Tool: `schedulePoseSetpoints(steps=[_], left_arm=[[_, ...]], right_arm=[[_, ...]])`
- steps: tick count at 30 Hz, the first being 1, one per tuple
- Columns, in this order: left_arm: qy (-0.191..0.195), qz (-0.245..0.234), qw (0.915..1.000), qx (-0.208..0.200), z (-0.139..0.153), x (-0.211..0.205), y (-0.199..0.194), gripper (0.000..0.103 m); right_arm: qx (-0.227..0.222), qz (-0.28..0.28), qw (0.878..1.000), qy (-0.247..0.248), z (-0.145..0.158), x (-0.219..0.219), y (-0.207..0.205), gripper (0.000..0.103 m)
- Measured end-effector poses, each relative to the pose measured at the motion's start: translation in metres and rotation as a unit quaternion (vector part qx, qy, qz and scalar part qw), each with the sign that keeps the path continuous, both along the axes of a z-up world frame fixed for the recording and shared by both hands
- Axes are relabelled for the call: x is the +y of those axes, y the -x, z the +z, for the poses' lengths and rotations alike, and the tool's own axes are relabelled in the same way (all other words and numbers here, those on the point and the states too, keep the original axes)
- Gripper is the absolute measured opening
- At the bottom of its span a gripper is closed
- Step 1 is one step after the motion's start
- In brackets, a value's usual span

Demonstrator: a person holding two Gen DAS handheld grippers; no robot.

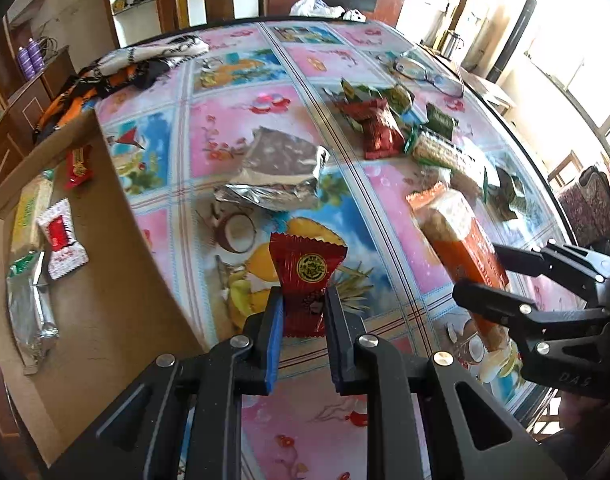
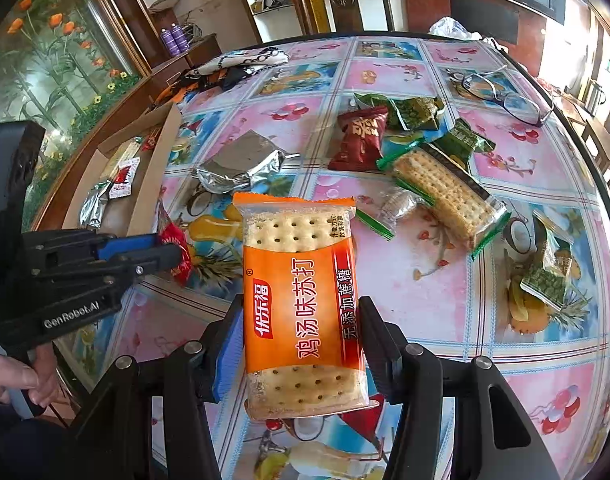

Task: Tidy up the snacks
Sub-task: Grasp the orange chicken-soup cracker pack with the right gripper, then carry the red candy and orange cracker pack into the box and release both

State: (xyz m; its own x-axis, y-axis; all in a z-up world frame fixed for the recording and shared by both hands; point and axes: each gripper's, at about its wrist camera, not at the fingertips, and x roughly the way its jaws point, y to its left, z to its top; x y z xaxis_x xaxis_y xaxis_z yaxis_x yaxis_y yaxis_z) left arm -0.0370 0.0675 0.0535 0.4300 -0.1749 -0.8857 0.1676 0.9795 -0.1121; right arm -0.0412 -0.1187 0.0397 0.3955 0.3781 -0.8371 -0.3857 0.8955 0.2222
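Observation:
My left gripper (image 1: pixel 303 304) is shut on a dark red snack packet (image 1: pixel 305 280) with a gold emblem, held above the table. My right gripper (image 2: pixel 301 320) is shut on an orange cracker pack (image 2: pixel 301 300), held above the table. The right gripper also shows in the left wrist view (image 1: pixel 501 276) with the cracker pack (image 1: pixel 457 232). The left gripper shows in the right wrist view (image 2: pixel 173 254) with the red packet (image 2: pixel 177 256). A cardboard box (image 1: pixel 117 240) at the left holds several snacks, among them a white and red candy (image 1: pixel 63 240) and a silver pack (image 1: pixel 29 316).
Loose snacks lie on the patterned table: a silver foil pack (image 2: pixel 241 164), a dark red pack (image 2: pixel 359 138), a green-edged cracker pack (image 2: pixel 445 196) and green packets (image 2: pixel 417 110). Glasses (image 2: pixel 501 94) lie far right. Cloth (image 1: pixel 125 64) lies at the back left.

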Motion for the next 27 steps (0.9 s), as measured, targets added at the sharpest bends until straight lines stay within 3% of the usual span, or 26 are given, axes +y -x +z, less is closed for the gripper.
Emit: schedulePoseSetpoints(steps=[13,27], left_arm=[[0.018,0.039,0.9984,-0.038,0.031,0.036,0.007,0.019],[0.034,0.112,0.9919,-0.050,0.043,0.111,0.015,0.019]], right_arm=[[-0.018,0.021,1.000,-0.002,0.012,0.021,0.006,0.058],[-0.015,0.064,0.998,-0.009,0.023,0.070,-0.004,0.058]])
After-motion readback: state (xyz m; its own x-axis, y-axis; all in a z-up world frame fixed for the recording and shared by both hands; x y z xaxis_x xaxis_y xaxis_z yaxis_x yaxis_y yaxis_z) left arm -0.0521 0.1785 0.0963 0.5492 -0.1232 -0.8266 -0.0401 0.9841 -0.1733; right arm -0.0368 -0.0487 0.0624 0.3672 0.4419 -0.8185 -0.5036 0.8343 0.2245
